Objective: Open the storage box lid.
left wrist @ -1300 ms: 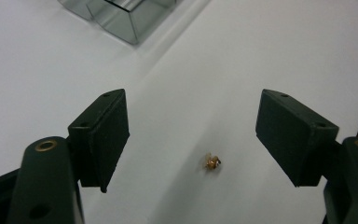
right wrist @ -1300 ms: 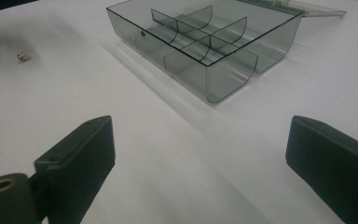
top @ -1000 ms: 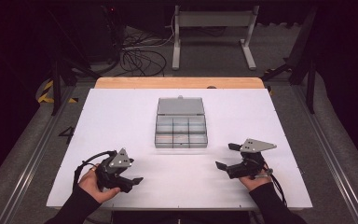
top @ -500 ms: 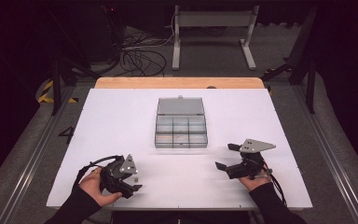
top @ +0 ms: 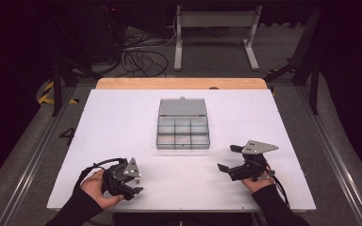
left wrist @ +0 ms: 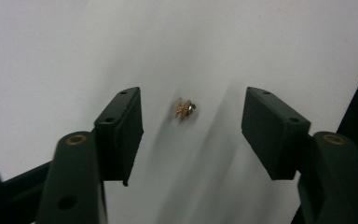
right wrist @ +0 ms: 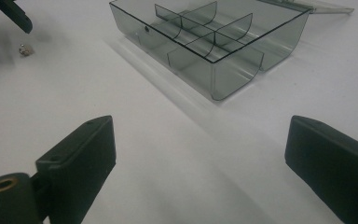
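Left gripper (top: 136, 183) sits near the table's (top: 122, 117) front-left corner, tipped down at the surface. Its jaws have just been closing in, but they're apart and clamped on nothing: the left gripper view shows a small brass part (left wrist: 185, 109) lying on the white top between the two pads, clear of both, a bit closer to the pad at picture left. In the high view that part is only a speck just off the gripper's tips, too small to read. From the right gripper view it shows as a tiny nugget (right wrist: 25, 49) beside the other gripper's black jaw tips.

Right gripper (top: 230, 159) is near the front-right corner, held about level in the person's hand, pointing toward the table's middle. Jaws wide apart, nothing between them.

Box (top: 183, 139) sits mid-table, well apart from both grippers: clear smoky plastic, divided into compartments, lid (top: 182, 107) swung open flat toward the back edge. Compartments look bare in the right gripper view (right wrist: 242, 46), though the far ones are partly hidden by the dividers.
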Demonstrator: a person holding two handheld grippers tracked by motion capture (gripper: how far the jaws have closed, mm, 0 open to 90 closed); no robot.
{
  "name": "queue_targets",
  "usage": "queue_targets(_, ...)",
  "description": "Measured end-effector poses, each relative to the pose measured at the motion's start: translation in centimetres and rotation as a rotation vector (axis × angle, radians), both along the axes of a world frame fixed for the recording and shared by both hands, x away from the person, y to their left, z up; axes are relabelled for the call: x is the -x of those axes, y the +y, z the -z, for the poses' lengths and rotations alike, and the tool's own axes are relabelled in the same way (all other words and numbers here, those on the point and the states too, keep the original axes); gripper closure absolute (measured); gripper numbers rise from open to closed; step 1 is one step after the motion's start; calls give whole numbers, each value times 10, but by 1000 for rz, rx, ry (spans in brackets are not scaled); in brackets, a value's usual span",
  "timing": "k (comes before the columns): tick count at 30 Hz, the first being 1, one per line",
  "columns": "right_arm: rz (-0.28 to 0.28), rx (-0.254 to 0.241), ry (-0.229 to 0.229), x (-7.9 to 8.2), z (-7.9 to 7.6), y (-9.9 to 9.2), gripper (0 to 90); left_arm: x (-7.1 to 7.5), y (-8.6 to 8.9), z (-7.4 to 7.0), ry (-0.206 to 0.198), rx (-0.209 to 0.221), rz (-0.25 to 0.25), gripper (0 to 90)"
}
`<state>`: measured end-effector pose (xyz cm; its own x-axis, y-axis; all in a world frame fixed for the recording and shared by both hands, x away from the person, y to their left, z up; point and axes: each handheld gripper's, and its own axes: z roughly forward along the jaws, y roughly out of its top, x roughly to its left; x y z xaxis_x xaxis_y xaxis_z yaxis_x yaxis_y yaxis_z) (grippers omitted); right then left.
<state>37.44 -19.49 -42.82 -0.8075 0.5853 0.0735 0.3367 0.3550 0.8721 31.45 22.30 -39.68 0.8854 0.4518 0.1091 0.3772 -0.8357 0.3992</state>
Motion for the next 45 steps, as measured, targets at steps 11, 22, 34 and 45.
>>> queue_targets(11, -3, 1, -1, 0, 0, 0, 92, 0, -4, 1, -13, -39, 12, 594)
queue_targets(22, -4, 2, 1, 0, 0, 0, 92, -4, -8, 5, -6, -66, 1, 710)
queue_targets(34, -2, 2, 4, 0, 1, 0, 92, -6, -9, 7, 13, -73, -5, 784)
queue_targets(45, -2, 4, 4, 0, 1, 1, 92, -6, -10, 6, 13, -68, 2, 787)
